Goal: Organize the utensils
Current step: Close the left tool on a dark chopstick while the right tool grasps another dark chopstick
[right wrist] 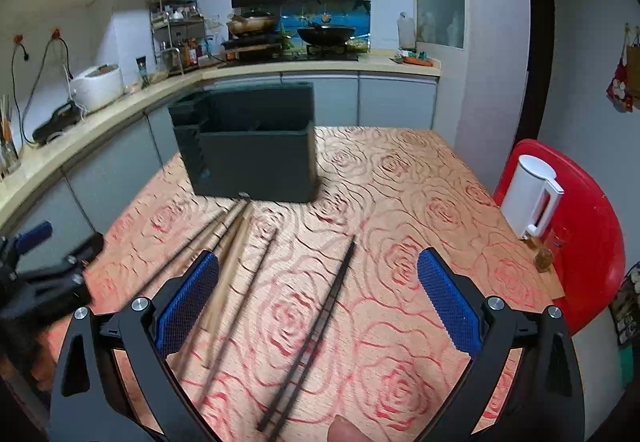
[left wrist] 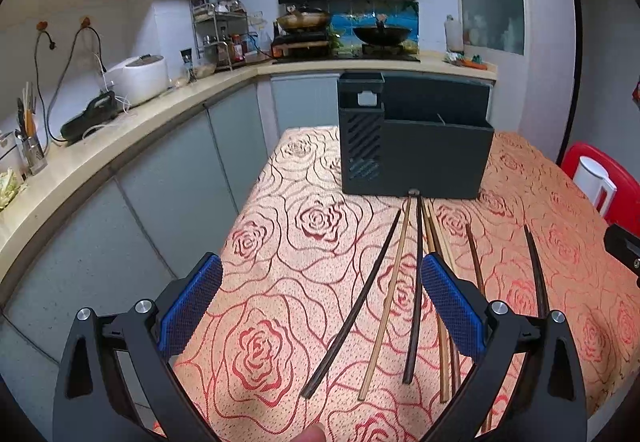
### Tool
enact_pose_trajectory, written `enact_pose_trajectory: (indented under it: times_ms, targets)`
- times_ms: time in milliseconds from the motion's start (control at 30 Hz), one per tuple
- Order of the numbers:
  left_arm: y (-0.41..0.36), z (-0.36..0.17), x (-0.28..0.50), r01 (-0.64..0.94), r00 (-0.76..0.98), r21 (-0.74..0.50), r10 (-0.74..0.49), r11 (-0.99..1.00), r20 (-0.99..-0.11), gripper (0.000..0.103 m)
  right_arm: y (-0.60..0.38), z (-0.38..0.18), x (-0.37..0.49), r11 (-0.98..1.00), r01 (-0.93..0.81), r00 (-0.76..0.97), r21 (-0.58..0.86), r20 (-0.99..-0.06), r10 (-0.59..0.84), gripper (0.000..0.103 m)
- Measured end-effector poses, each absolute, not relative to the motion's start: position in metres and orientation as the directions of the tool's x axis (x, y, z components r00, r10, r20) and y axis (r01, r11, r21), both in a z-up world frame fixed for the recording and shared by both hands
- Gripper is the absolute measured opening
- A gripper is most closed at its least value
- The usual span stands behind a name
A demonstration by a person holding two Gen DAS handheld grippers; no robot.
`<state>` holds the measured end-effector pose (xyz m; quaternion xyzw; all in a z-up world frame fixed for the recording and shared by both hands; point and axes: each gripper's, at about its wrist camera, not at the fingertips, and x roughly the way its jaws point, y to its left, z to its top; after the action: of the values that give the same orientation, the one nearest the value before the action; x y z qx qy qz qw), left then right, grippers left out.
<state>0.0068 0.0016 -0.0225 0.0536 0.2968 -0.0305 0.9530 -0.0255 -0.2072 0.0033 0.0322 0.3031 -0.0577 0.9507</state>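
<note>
Both grippers, left gripper [left wrist: 322,296] and right gripper [right wrist: 318,292], are spread wide, holding nothing. Chopsticks [left wrist: 416,290] lie loose on the rose-print tabletop [left wrist: 280,209] right under them, fanning toward the dark utensil holder [left wrist: 416,145] near the far edge. White kettle [right wrist: 530,197] sits on a red chair [right wrist: 588,242] off the right side.

- Right gripper [right wrist: 318,296]: jaws spread wide, blue pads, holding nothing.
- Dark chopstick [right wrist: 310,342]: lying on the worktop [right wrist: 400,209] between the jaws.
- Other chopsticks [right wrist: 230,262]: blurred, fanned beside the left pad.
- Black utensil holder [right wrist: 256,157]: upright beyond them.
- Left gripper [right wrist: 44,262]: at the left edge.
- White kettle [right wrist: 530,195]: on a red chair [right wrist: 592,242].
</note>
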Motion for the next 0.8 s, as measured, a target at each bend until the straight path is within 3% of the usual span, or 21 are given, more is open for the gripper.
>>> enact_pose_trajectory:
  times_ms: [467,700,800]
  targets:
    - [0.013,-0.074,0.005,0.259,0.719,0.141,-0.093,0.956,-0.689,0.096,-0.244,-0.054,-0.054,0.992,0.126,0.716,0.008,-0.693,-0.085,0.097]
    - [0.027,-0.078,0.006,0.270,0.712,0.122,-0.113,0.955,-0.693,0.095,-0.241,-0.069,-0.070,0.997,0.075,0.703,-0.010,-0.708,-0.060,0.097]
    - [0.031,-0.082,0.008,0.299,0.692,0.102,-0.142,0.949,-0.707,0.089,-0.242,-0.075,-0.073,0.997,0.071,0.693,0.005,-0.720,-0.046,0.097]
